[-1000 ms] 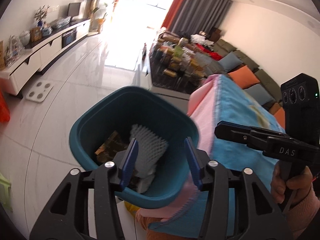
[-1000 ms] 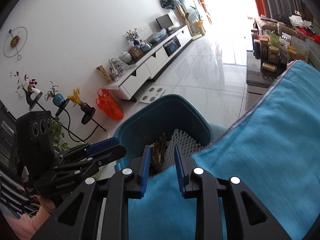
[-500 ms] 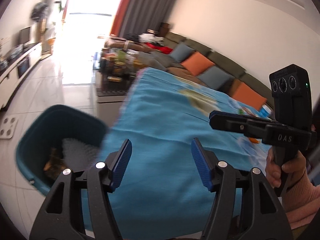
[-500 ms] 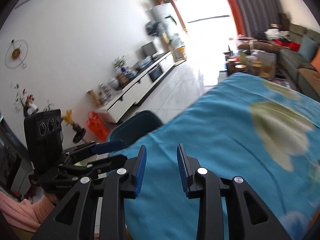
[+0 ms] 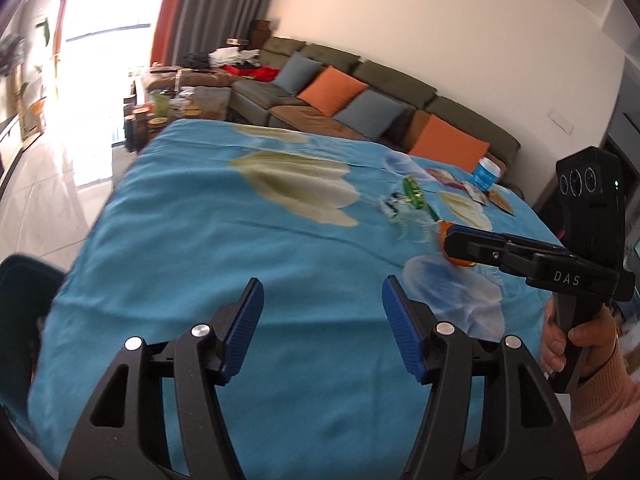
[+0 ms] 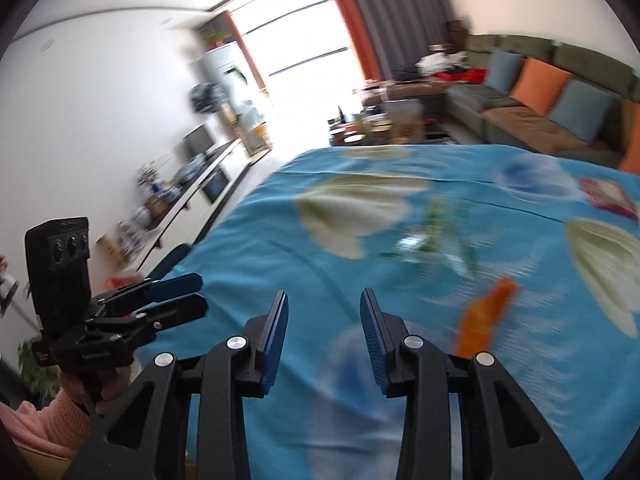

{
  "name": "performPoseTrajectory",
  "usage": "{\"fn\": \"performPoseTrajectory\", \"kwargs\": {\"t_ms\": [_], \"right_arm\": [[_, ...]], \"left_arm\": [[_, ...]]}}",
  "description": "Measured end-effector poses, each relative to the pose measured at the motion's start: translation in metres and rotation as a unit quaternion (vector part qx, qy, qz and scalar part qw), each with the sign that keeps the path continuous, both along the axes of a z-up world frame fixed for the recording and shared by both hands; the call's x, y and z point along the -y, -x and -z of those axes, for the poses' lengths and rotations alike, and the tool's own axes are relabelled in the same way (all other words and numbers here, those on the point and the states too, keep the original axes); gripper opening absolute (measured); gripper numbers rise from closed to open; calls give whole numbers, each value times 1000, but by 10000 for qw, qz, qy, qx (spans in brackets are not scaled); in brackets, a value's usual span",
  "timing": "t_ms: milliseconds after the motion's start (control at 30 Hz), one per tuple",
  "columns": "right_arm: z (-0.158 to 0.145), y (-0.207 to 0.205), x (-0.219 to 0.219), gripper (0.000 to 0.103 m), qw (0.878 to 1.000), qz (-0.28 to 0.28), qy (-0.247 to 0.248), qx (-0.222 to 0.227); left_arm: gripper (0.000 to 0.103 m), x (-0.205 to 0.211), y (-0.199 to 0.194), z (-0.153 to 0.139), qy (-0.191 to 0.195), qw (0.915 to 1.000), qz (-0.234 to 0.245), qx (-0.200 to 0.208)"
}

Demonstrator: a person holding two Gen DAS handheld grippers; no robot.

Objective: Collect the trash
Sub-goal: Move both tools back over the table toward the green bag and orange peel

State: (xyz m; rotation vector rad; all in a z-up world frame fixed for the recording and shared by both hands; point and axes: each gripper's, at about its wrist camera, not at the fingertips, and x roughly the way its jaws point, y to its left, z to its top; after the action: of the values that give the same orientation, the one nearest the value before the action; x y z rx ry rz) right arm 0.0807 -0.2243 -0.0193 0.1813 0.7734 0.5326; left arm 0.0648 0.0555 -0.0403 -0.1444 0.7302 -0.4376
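Above the blue-covered surface (image 5: 200,248), both grippers are hovering empty: left gripper (image 5: 322,304) fingers standing open, right gripper (image 6: 324,320) fingers just opening, orange wrapper (image 6: 484,316) lying nearby.

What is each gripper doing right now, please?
Left gripper: open, nothing between its jaws.
Right gripper: open and empty, its jaws have just been opening.
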Motion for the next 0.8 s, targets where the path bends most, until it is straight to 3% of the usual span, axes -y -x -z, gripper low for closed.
{"fn": "performPoseTrajectory", "kwargs": {"t_ms": [333,800], "right_arm": [[24,-7,56,41,9968,770,79,-200],[43,-17,73,42,9952,848,89,-473]], "left_arm": [[60,67,-37,-7,-238,9982,545,16],[58,125,-81,-5,-605,9947,829,-21]]}}
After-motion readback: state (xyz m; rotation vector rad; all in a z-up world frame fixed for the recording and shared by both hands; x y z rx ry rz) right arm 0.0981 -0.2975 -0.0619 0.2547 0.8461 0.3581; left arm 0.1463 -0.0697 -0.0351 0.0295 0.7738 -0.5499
